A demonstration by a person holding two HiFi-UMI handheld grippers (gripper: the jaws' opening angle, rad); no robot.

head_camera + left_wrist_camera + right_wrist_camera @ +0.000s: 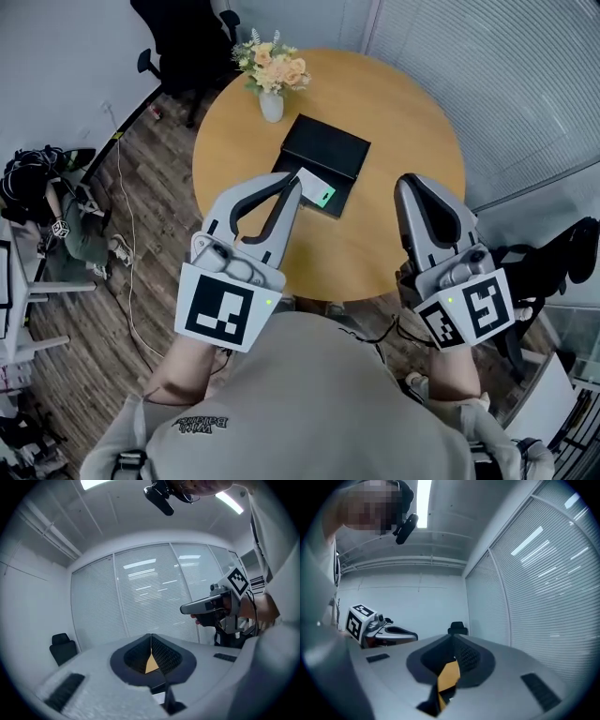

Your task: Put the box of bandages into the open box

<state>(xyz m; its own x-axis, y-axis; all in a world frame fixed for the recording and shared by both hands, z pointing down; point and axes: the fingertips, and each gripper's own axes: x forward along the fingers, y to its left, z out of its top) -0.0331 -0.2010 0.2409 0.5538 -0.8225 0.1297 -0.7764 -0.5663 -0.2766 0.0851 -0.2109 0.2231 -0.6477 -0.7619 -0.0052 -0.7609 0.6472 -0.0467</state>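
Observation:
A black open box (325, 147) lies on the round wooden table (394, 122), its lid or tray folded out toward me. The white and green box of bandages (315, 187) rests on that front part. I cannot tell whether it sits inside it. My left gripper (292, 180) hovers just left of the bandage box, shut with nothing between its pads (151, 637). My right gripper (407, 180) is held over the table's right side, shut and empty (452, 641). Both gripper views point level across the room, and neither shows the boxes.
A white vase of flowers (271, 77) stands at the table's far left, behind the black box. A black office chair (178, 33) is beyond the table. Window blinds (506, 75) run along the right. A cable (122, 244) trails over the wooden floor at left.

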